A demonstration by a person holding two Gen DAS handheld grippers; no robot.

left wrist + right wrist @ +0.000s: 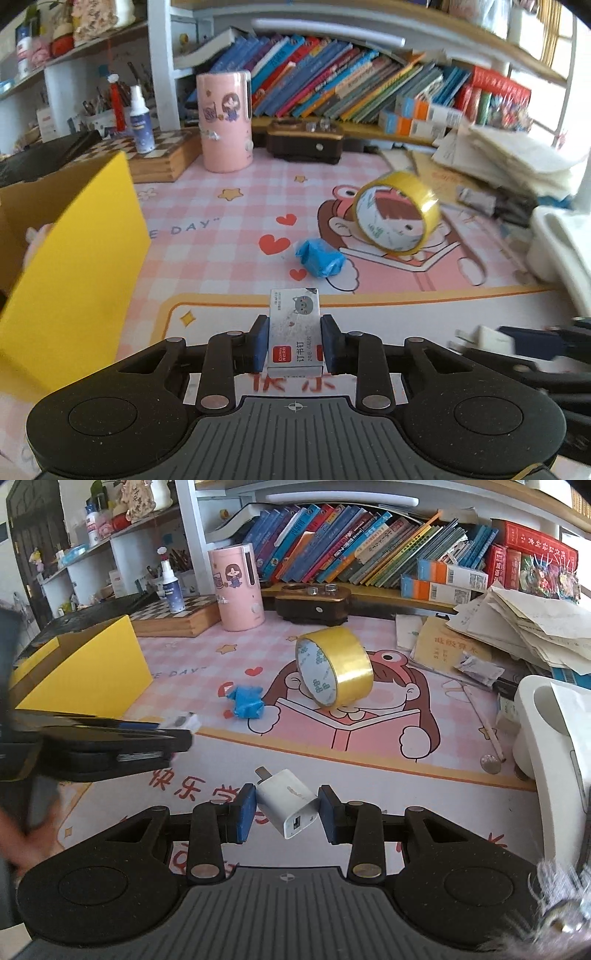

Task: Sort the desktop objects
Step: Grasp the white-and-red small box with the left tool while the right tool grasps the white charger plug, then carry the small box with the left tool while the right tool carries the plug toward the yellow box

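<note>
My left gripper (294, 341) is shut on a small staple box (294, 328), held above the pink desk mat (229, 229); it shows from the side in the right wrist view (173, 734). My right gripper (287, 808) is shut on a white USB charger (288, 801), tilted between the pads; the charger also shows in the left wrist view (487, 338). A yellow tape roll (334, 666) (397, 212) stands on edge on the mat. A crumpled blue wrapper (245, 701) (319, 256) lies left of it. An open yellow box (74, 266) (85, 668) stands at the left.
A pink cylinder (236, 589), a chessboard (177, 616) with a spray bottle (171, 587), a dark wooden box (314, 603) and leaning books (351, 542) line the back. Stacked papers (524, 627) and a white holder (546, 723) stand at the right.
</note>
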